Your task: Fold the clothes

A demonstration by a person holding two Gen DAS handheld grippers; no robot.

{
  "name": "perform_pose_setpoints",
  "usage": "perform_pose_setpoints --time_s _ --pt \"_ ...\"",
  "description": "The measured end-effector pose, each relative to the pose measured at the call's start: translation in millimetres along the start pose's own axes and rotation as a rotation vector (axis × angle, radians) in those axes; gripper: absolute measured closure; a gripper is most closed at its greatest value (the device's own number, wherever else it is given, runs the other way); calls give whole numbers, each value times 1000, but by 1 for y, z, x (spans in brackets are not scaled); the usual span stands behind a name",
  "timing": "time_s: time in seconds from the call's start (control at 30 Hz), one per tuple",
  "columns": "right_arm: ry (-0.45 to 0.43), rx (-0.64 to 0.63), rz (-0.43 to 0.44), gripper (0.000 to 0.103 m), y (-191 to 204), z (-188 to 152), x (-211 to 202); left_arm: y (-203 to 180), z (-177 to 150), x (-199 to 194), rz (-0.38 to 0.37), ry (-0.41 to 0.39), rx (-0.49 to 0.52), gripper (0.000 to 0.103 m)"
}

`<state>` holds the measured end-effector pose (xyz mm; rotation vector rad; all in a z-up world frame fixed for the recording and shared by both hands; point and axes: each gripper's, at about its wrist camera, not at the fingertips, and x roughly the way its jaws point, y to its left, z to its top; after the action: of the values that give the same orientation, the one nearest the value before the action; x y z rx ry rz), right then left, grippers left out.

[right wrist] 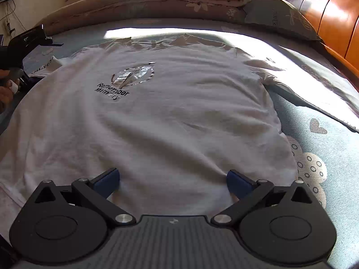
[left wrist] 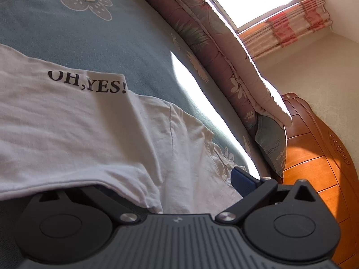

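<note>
Shirt (right wrist: 157,123) hem between open right gripper (right wrist: 172,181) fingers

White T-shirt (left wrist: 78,130) reading "OH,YES!", draped over left gripper (left wrist: 161,192), floral bedsheet (left wrist: 101,33)

At the top of your right view a puffy flowered quilt (right wrist: 157,2) lies along the blue flowered bed sheet (right wrist: 325,139). You can see a shiny orange wooden headboard (right wrist: 332,15) at upper right, beside a blue-grey pillow (right wrist: 276,15).
</note>
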<state>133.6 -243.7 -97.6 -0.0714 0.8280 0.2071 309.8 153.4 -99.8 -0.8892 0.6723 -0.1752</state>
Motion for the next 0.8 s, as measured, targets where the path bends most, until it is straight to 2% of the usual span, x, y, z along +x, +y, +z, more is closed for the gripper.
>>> perform_pose_setpoints --time_s 0.13,0.27,0.33,0.53,0.6,0.7,0.8 --pt "-2 -16 14 0 -2 -1 -1 9 36 -13 10 -57 -13 3" --pt "-8 -19 6 0 -1 -2 0 11 53 -15 60 -47 19 3" --pt "-8 -18 4 0 0 -1 1 12 47 -11 55 1 21 3" --pt "-9 -18 3 0 0 -2 0 16 9 -1 -69 131 -26 3" --pt "-9 -18 2 0 1 -2 0 10 3 1 -76 140 12 2" --pt "-10 -16 0 0 1 -2 0 5 6 13 -82 168 10 2" --pt "-10 -16 -1 0 1 -2 -1 2 22 16 -66 133 10 3"
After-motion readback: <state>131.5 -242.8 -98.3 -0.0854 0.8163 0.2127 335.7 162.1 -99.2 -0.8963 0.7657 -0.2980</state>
